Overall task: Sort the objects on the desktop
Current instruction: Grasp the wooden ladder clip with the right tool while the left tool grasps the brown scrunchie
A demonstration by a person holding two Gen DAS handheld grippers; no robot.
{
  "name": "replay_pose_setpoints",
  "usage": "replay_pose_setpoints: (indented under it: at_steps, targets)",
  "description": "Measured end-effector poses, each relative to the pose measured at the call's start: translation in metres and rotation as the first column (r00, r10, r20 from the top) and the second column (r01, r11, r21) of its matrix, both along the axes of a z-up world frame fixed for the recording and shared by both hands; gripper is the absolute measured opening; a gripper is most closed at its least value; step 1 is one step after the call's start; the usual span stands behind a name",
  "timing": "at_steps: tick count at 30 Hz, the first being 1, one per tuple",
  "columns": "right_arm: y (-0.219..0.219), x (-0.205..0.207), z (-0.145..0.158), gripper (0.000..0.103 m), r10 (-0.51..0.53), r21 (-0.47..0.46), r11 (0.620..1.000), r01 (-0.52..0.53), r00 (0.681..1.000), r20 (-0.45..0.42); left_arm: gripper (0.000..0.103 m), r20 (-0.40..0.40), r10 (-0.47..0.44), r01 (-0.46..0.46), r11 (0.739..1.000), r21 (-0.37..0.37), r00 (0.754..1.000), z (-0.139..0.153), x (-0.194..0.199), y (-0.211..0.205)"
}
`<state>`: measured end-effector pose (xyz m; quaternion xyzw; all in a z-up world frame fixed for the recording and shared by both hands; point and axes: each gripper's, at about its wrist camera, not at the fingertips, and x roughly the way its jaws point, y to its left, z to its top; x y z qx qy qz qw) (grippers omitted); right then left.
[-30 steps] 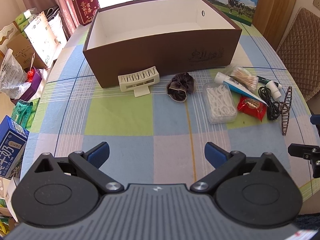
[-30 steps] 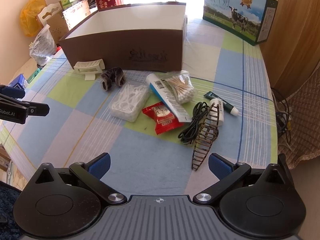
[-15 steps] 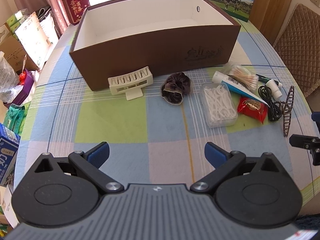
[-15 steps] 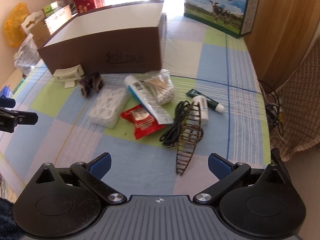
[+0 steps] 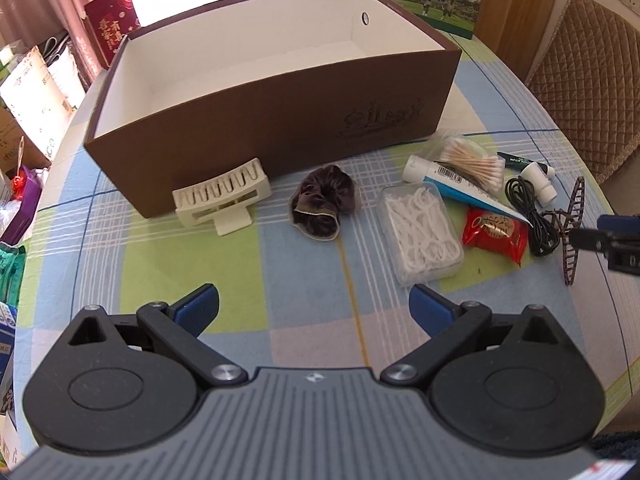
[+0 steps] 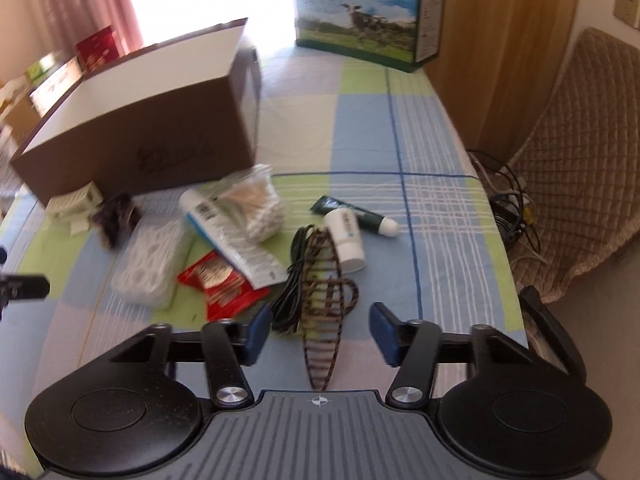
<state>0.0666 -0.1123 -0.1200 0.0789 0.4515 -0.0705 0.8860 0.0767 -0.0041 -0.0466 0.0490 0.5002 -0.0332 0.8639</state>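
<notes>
An open brown box (image 5: 280, 112) with a white inside stands at the back of the checked tablecloth. In front of it lie a cream rack (image 5: 222, 198), a dark scrunchie (image 5: 322, 204), a clear box of floss picks (image 5: 420, 236), a toothpaste tube (image 5: 452, 188), cotton swabs (image 5: 472, 160), a red packet (image 5: 494, 234), a black cable (image 5: 528, 216) and a brown hair claw (image 6: 324, 312). My left gripper (image 5: 314, 306) is open, short of the scrunchie. My right gripper (image 6: 318, 330) is open with the hair claw between its fingers, not touching.
A milk carton box (image 6: 368, 12) stands at the far end of the table. A small white bottle (image 6: 346, 236) and a dark green tube (image 6: 352, 216) lie right of the claw. A padded chair (image 6: 580, 152) stands off the right edge. Bags and boxes (image 5: 28, 92) crowd the left side.
My right gripper has moved forward and down over the hair claw, and its fingers have narrowed around it. My left gripper has moved forward toward the scrunchie, still open.
</notes>
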Motion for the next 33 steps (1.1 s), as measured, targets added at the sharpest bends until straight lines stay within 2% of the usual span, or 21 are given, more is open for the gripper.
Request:
replay_pose_setpoints:
  at_steps: [5, 11, 18, 26, 33]
  targets:
    - [0.000, 0.009, -0.005, 0.035, -0.019, -0.012, 1.000, 0.020, 1.000, 0.011, 0.100, -0.003, -0.012, 0.012, 1.000, 0.001, 1.000, -0.004, 0.007, -0.001]
    - [0.004, 0.018, -0.014, 0.024, -0.022, -0.034, 0.999, 0.021, 1.000, -0.015, 0.100, -0.009, -0.010, 0.011, 1.000, 0.005, 1.000, -0.009, 0.012, 0.000]
    - [0.001, 0.023, -0.021, 0.024, -0.010, -0.030, 1.000, 0.009, 1.000, -0.022, 0.100, -0.014, -0.021, 0.022, 1.000, 0.003, 1.000, -0.017, 0.022, 0.000]
    - [-0.007, 0.028, -0.021, 0.023, 0.051, -0.008, 0.999, -0.051, 0.997, -0.066, 0.098, -0.009, -0.030, 0.030, 1.000, 0.001, 0.999, -0.028, 0.033, -0.001]
    - [-0.017, 0.030, -0.019, 0.023, 0.038, 0.011, 0.999, -0.037, 0.996, -0.076, 0.096, -0.001, -0.022, 0.022, 1.000, 0.014, 1.000, -0.032, 0.046, 0.001]
